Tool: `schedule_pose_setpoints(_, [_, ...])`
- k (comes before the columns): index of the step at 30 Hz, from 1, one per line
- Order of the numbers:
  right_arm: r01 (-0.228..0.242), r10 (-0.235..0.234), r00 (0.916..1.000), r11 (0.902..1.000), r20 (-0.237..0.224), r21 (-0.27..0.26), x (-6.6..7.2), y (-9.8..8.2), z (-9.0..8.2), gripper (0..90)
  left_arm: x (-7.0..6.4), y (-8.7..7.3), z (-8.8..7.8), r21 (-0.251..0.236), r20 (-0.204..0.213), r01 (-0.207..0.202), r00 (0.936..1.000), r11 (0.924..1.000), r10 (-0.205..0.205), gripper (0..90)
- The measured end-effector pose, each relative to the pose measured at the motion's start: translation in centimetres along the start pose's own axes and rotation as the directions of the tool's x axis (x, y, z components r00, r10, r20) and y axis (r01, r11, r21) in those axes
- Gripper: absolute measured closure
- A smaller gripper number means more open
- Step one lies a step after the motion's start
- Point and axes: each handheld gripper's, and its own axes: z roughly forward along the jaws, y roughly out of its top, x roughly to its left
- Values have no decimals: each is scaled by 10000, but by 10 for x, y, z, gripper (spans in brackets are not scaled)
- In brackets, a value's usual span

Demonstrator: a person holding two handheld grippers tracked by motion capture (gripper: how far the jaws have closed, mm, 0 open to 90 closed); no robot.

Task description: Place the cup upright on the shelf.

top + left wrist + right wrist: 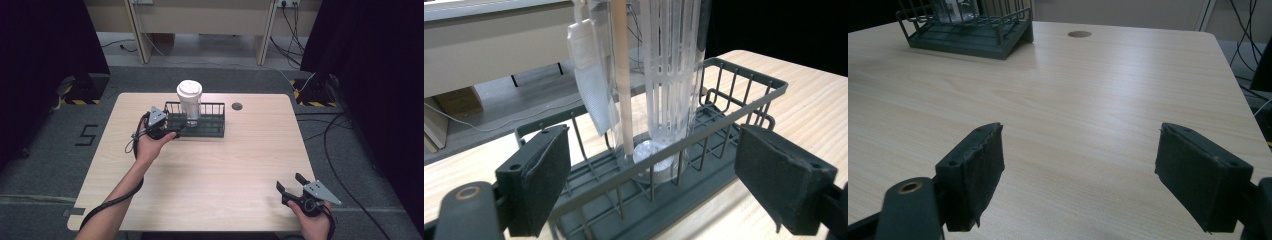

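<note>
My left claw (172,131) sat wide open at the wire rack (212,131), w/ the tall clear bottle (190,107) inside looking light, rigid, slippery, prob. best gripped mid-body.

We see a pale wooden desk (210,165) with rounded corners standing on grey carpet (40,150). Near its far edge sits a small round dark cable grommet (237,106). Beyond the desk stands a light wooden bench-like frame (200,20) with two legs, and black cables (292,35) trail across the floor near its right leg. Black curtains (380,75) hang at both sides. Yellow-and-black striped floor markings (80,101) lie at the curtain feet, and a black figure "5" (87,135) is marked on the carpet left of the desk.
</note>
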Motion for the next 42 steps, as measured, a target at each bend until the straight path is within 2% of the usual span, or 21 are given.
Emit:
schedule_pose_setpoints(11, [16, -16, 10000, 10000, 22, 7, 0, 0, 0, 200, 5, -14, -27, -49, -48, 39, 10000, 10000, -40, 144])
schedule_pose_setpoints(25, [38, -38, 10000, 10000, 57, 40, 1, 0, 0, 200, 17, -36, -68, -52, -262, 349, 9990, 9994, -350, 145])
schedule_pose_setpoints(33, [18, -18, 10000, 10000, 71, 43, 1, 0, 0, 200, 24, -53, -90, -174, -322, 556, 9979, 9983, -561, 145])
schedule_pose_setpoints(42, [42, -42, 10000, 10000, 76, 26, 0, 0, 0, 198, 33, -74, -116, 21, -643, 715, 9954, 9974, -712, 144])
